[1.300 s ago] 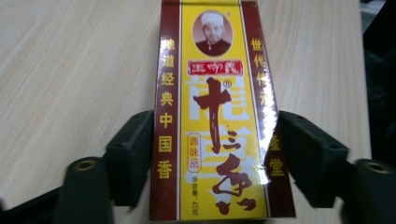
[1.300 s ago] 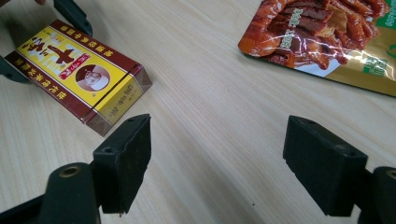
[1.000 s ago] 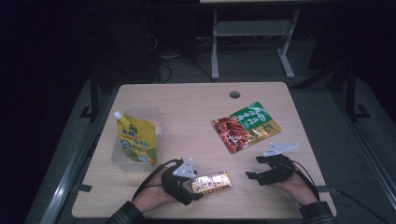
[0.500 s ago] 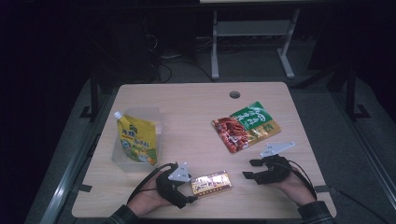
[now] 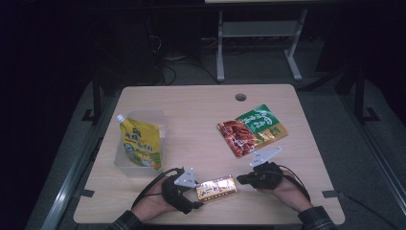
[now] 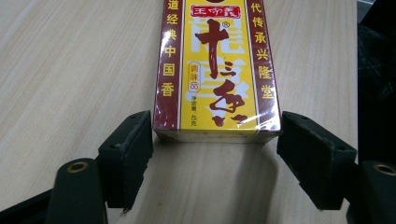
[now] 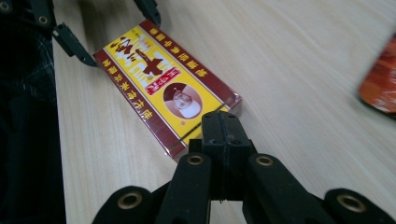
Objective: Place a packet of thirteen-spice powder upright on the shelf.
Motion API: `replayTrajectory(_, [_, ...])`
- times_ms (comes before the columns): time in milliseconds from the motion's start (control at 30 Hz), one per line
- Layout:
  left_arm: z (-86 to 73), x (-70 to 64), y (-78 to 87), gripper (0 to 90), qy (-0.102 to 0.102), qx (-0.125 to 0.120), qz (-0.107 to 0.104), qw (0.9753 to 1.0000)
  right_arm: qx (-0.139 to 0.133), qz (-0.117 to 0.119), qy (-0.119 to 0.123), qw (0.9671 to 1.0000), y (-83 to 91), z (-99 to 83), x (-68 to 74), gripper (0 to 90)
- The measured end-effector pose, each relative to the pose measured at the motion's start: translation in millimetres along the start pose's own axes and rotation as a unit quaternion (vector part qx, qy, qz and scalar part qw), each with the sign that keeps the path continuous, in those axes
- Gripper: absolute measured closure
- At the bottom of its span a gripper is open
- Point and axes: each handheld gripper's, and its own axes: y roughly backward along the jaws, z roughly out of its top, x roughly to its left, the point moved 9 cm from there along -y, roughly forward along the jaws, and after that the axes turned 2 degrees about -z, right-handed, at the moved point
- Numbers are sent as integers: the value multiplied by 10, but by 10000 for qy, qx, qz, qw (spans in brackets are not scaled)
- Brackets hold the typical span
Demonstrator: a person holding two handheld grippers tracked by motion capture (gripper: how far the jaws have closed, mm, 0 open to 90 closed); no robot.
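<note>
A flat yellow and maroon box with Chinese print lies on the wooden table near its front edge. My left gripper is at the box's left end, open. In the left gripper view the box has its near end between the two jaws, with a gap on the right side and the left gripper not closed on it. My right gripper sits just right of the box, shut and empty. Its tip is at the box's end.
A yellow spouted pouch lies in a clear shallow container at the left. A red and green snack bag lies right of centre, close beyond my right hand. A cable hole is near the table's far edge.
My left gripper has drawn back slightly toward the front edge. My right gripper has edged left, closer to the box. The box has barely moved.
</note>
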Motion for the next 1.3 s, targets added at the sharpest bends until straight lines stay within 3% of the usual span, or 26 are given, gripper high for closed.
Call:
replayTrajectory(500, [1,-13,23,318,-1,61,-41,10000,229,109,128,9996,-136,-15,36,898])
replayTrajectory(933, [183,-17,232,320,-130,-464,40,9988,274,143,76,9995,-147,-24,38,898])
replayTrajectory(1300, [409,-19,397,321,-260,-908,67,9955,344,118,142,9992,-189,-23,23,898])
